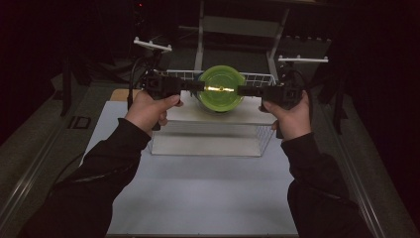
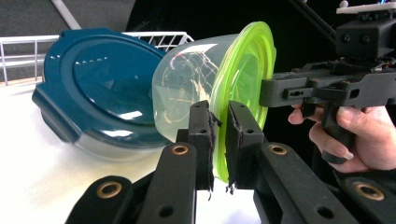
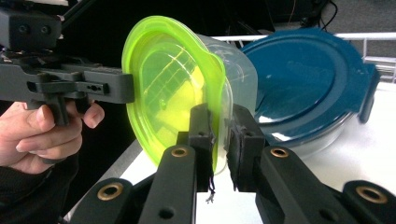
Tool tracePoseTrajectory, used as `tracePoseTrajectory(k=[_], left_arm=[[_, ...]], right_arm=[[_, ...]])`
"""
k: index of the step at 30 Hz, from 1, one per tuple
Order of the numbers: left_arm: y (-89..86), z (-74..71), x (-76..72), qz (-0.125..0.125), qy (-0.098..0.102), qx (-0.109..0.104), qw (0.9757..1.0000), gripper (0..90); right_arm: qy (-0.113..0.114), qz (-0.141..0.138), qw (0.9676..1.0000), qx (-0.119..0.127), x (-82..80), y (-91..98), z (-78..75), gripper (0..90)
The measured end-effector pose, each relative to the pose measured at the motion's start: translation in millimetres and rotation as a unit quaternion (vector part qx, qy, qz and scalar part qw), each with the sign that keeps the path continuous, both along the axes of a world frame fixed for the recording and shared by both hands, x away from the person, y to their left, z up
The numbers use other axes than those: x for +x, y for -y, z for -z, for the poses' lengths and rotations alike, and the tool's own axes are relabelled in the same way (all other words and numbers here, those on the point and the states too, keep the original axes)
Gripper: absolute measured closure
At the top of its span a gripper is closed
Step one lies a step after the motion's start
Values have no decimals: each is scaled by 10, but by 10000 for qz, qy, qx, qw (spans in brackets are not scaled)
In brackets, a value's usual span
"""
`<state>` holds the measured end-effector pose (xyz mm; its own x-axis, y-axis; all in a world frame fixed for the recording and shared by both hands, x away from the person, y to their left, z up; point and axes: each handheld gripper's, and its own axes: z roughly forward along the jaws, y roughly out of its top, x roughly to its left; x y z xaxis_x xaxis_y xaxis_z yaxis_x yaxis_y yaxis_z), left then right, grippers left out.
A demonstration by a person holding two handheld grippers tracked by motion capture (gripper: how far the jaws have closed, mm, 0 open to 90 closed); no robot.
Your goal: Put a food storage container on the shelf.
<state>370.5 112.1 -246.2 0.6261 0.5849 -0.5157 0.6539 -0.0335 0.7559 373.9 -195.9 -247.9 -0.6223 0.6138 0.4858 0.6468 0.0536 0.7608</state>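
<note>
A clear tub with a lime-green lid (image 1: 220, 89) hangs tipped on its side above the wire basket (image 1: 263, 78), lid facing me. My left gripper (image 1: 200, 87) is shut on the lid's left rim, and my right gripper (image 1: 240, 90) is shut on its right rim. In the left gripper view the left gripper (image 2: 219, 119) pinches the green lid (image 2: 247, 70) edge, with the other gripper (image 2: 327, 86) beyond it. In the right gripper view the right gripper (image 3: 219, 121) clamps the green lid (image 3: 168, 79), and the other gripper (image 3: 70, 84) is farther off.
A container with a dark blue lid (image 2: 98, 84) leans on the white surface behind the tub, also the blue lid (image 3: 303, 79) in the right gripper view. The wire basket rail (image 2: 163, 39) runs behind it. A white mat (image 1: 198, 193) covers the table's near side.
</note>
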Motion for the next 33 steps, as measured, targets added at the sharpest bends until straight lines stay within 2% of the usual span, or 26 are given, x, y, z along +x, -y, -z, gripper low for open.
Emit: tracePoseTrajectory(k=[3,6,16,21,25,29,33], left_arm=[[40,-9,72,-50,-16,62,10000,807],[51,24,142,-85,-121,28,9999,806],[26,76,277,-104,-284,-100,9995,797],[35,71,339,-188,-294,-82,9994,777],[34,89,402,-191,-332,-182,9991,759],[45,115,463,-321,-320,-258,9986,715],[58,122,527,-426,-239,-162,9987,697]], right_arm=[[4,91,10000,-25,76,16,2,807],[-42,165,9998,-66,136,18,20,806],[-254,103,9996,-1,281,14,37,800],[-320,149,9994,-26,346,4,15,797],[-437,202,9988,9,408,-5,2,786],[-463,326,9984,-16,464,-10,1,741],[-531,368,9979,71,518,-8,4,745]])
